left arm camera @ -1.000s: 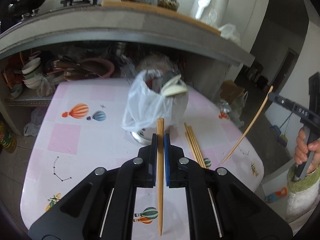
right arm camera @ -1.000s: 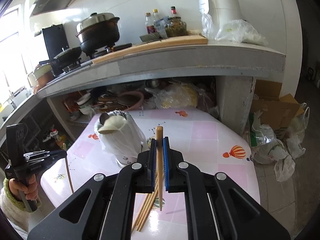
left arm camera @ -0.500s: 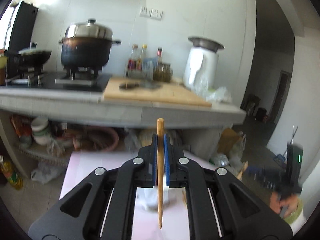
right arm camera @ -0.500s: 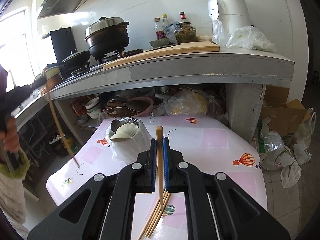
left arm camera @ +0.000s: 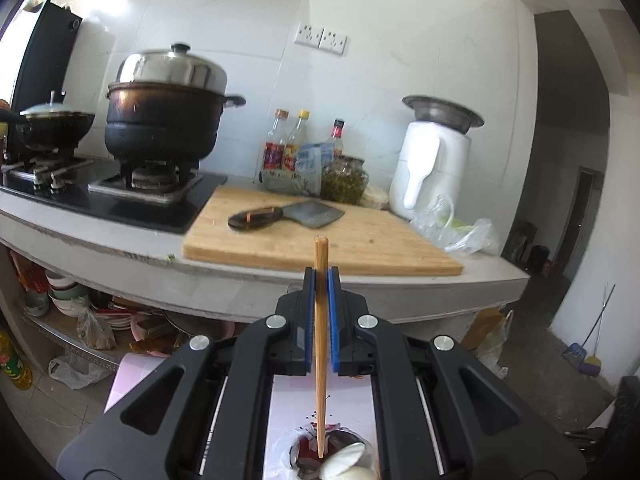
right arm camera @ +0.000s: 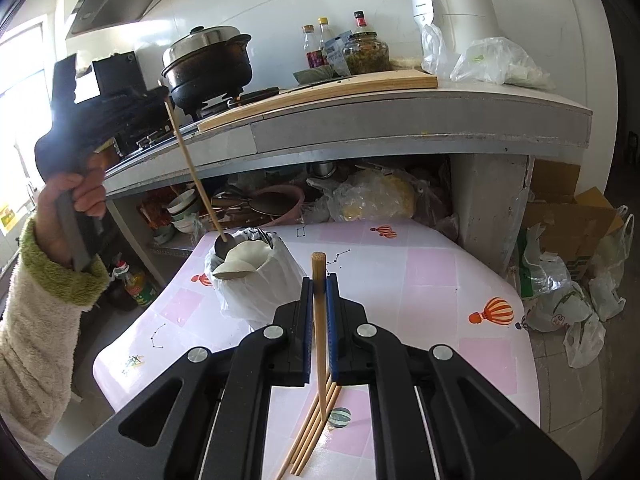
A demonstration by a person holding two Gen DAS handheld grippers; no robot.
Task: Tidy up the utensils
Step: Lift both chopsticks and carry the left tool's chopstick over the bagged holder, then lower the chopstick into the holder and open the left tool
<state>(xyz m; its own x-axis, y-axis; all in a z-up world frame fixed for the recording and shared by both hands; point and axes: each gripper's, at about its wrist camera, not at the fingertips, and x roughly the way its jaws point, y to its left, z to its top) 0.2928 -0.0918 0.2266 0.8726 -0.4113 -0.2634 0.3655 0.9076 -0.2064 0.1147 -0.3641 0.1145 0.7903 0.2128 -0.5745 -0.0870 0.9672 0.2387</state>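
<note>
Two tongs each clamp one chopstick, left tongs stick tip over holder at 10 o'clock; tilted entry could tip it off bench.

Ladle crowds holder mouth; tabletop right free

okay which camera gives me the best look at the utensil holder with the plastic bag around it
The right wrist view. There the utensil holder stands whole on the pink table, bag, spoons and rim all visible. The left wrist view catches only its mouth at the bottom edge, mostly hidden between the left gripper's arms.
</note>
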